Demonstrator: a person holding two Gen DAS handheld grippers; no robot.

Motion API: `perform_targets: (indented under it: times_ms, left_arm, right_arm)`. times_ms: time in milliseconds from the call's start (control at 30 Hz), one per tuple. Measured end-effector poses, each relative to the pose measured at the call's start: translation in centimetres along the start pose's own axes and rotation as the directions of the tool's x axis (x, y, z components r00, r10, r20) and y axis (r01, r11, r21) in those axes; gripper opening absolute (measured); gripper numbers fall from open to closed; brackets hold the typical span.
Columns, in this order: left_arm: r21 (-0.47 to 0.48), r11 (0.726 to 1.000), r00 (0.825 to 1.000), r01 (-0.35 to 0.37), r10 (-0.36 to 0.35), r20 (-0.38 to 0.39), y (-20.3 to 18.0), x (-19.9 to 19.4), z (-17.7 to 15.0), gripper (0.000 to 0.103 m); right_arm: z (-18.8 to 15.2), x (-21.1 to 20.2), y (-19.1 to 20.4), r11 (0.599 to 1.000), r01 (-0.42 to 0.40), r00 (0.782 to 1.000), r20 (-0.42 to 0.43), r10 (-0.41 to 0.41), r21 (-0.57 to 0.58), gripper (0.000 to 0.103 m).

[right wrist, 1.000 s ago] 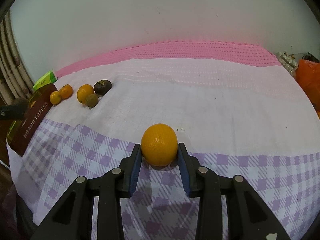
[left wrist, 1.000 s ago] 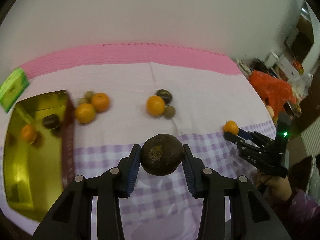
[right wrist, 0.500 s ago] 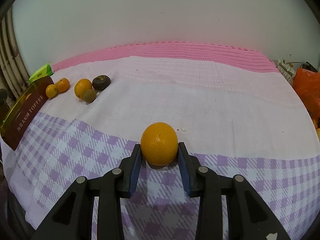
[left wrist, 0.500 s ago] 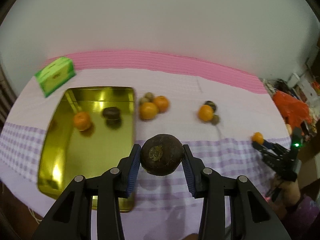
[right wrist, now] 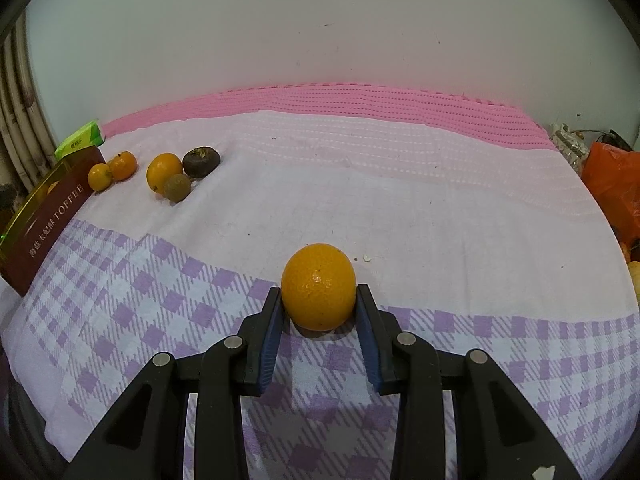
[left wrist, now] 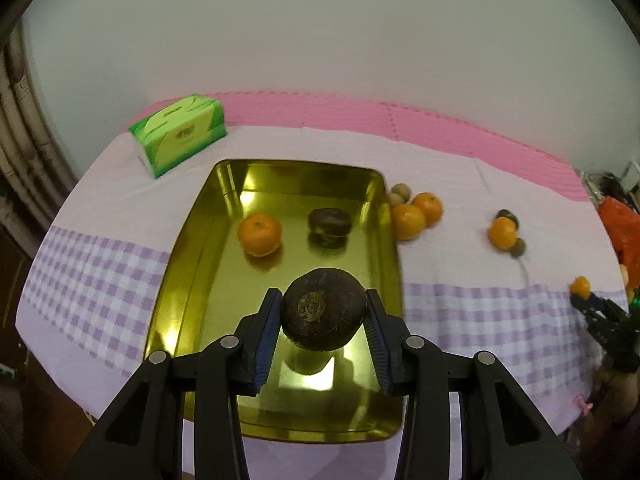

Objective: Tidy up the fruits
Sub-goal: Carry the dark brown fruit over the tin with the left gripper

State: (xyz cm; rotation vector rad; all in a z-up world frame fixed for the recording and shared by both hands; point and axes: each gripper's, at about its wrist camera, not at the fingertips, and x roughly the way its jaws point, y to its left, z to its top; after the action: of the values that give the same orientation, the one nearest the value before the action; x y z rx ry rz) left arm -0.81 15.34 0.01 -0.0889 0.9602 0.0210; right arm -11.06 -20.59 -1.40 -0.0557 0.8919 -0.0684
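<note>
Left gripper point(left wrist: 324, 322) clamped on a dark brown round fruit point(left wrist: 324, 309), both blue pads pressed to its sides, held above the near part of the gold tray point(left wrist: 192, 280), fruit's reflection visible on tray floor below; farther in the tray sit a tangerine point(left wrist: 259, 234) at left and a second dark fruit point(left wrist: 329, 224) to its right, apart from each other; just outside tray's right rim a cluster: two oranges point(left wrist: 416, 214) touching, two small tan fruits point(left wrist: 398, 195) behind them; well to the right another group, an orange point(left wrist: 502, 233) with a dark fruit behind and a small brownish one just beside; green tissue box point(left wrist: 180, 133) beyond tray's far left corner; all on a tablecloth point(left wrist: 100, 292), purple check near, white then pink stripe far; right gripper point(right wrist: 318, 306) clamped on a large orange point(right wrist: 318, 286), low over the checked part of the cloth, can't tell if the orange touches the cloth; in that view tray's dark red side wall point(right wrist: 44, 228) with TOFFEE lettering at far left, same fruit groups beside it; orange plastic bag point(right wrist: 612, 188) at right edge
</note>
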Motion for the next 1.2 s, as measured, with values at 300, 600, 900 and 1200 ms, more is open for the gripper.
perform_targets:
  times_ms: [300, 600, 900, 1200]
  left_arm:
    - [0.006, 0.999, 0.998, -0.052, 0.052, -0.030, 1.8, 2.1, -0.5, 0.042]
    - [-0.006, 0.996, 0.995, -0.093, 0.092, -0.047, 3.4, 3.5, -0.7, 0.042]
    - [-0.041, 0.992, 0.990, -0.122, 0.119, -0.073, 5.4, 4.9, -0.8, 0.042]
    - [-0.073, 0.988, 0.987, -0.134, 0.126, -0.102, 6.8, 6.2, -0.9, 0.042]
  right_arm:
    - [0.0, 0.0, 0.1, 1.000, 0.010, 1.000, 0.000, -0.010, -0.005, 0.034]
    - [0.0, 0.0, 0.2, 1.000, 0.010, 1.000, -0.001, -0.010, -0.005, 0.034]
    - [0.0, 0.0, 0.2, 1.000, 0.011, 1.000, -0.001, -0.011, -0.006, 0.034]
    - [0.0, 0.0, 0.2, 1.000, 0.011, 1.000, -0.003, -0.011, -0.005, 0.034]
